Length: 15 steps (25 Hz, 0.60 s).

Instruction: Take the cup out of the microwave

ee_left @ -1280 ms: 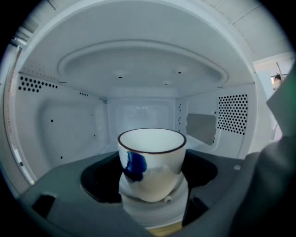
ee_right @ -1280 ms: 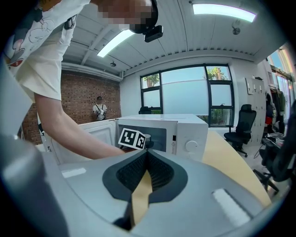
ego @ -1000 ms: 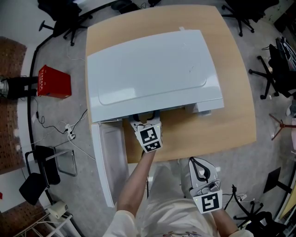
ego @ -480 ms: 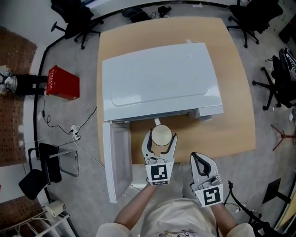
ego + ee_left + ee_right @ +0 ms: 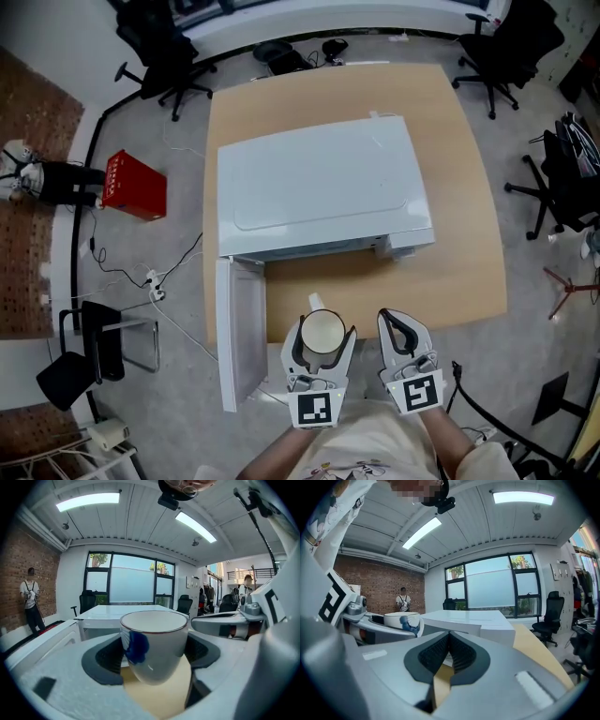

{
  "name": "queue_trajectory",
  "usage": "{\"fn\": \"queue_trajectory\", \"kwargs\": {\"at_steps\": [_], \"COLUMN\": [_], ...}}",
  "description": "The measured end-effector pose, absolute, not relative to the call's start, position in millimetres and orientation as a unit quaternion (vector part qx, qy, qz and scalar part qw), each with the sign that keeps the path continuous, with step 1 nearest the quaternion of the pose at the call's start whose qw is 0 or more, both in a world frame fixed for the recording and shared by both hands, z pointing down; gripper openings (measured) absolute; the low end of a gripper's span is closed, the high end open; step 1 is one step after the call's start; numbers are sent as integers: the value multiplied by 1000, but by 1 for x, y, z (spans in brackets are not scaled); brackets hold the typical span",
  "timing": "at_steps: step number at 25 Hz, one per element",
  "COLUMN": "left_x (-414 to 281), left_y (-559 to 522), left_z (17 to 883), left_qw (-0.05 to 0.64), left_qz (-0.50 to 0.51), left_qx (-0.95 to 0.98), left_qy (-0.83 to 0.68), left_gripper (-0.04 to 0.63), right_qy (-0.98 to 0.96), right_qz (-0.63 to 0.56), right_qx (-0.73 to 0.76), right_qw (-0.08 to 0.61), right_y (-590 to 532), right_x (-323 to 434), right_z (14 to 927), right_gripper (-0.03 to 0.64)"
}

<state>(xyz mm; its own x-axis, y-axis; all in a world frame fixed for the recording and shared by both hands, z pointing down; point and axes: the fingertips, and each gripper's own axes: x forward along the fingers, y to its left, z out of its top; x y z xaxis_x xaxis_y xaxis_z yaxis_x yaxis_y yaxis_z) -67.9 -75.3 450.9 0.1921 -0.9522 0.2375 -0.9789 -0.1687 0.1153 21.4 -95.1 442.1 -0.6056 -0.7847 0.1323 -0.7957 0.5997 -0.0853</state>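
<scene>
In the head view, a white microwave [image 5: 323, 187] sat on a pale wooden bench [image 5: 469, 234], its door [image 5: 239, 328] swung open to the left. The left gripper [image 5: 322, 339] gripped the cup [image 5: 323, 326] over the bench's near edge, clear of the microwave. The right gripper [image 5: 392, 323] was just beside it. Grey floor [image 5: 131, 281] surrounded the bench, with a red box [image 5: 134, 186], loose cables [image 5: 159, 272] and black office chairs [image 5: 159, 56].

In the left gripper view, the fingers [image 5: 105, 660] pressed on both sides of the upright white cup, which bore a blue mark. Behind it were a brick wall [image 5: 33, 569], a large window [image 5: 126, 581] and ceiling lights [image 5: 89, 501].

In the right gripper view, the fingers [image 5: 461, 656] were closed together, empty. The tan bench ran off to the right.
</scene>
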Motion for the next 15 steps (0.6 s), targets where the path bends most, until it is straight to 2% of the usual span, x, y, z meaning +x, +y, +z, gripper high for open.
{"fn": "queue_trajectory", "kwargs": {"at_steps": [15], "left_x": [-62], "left_y": [-51], "left_z": [432], "left_qw": [101], "left_qz": [73], "left_qx": [777], "left_qy": [-617], "left_gripper": [383], "right_qy": [-889], "right_qz": [45], "right_qx": [455], "right_qw": [30], "right_y": [-89], "right_x": [29], "right_z": [418], "right_gripper": [5]}}
